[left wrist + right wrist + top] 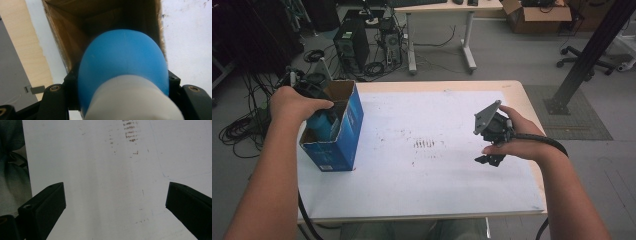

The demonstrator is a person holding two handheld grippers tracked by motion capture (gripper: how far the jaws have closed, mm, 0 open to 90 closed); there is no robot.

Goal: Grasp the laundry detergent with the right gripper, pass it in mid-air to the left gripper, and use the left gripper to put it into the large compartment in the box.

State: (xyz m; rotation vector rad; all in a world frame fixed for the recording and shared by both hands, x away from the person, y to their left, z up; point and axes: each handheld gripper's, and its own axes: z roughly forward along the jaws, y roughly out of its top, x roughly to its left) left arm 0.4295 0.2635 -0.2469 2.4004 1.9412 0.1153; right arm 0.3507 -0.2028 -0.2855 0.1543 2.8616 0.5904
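A blue cardboard box [343, 134] stands open-topped at the left edge of the table. My left gripper [323, 116] reaches down into it, shut on a blue rounded object with a white part [322, 126]. In the left gripper view the blue object [122, 57] sits between the black jaws of the left gripper [123, 86], inside the box's brown inner walls [72, 32]. My right gripper [490, 159] hovers over the right part of the white sheet [427, 170]. In its own view the right gripper [115, 202] is open, with nothing between the jaws.
The white sheet [100, 170] covers most of the table and has dark smudges [424, 144] near the middle. The table's wooden edge [532, 115] shows at the right. On the floor beyond stand a computer tower [352, 47], cables and another desk [439, 30].
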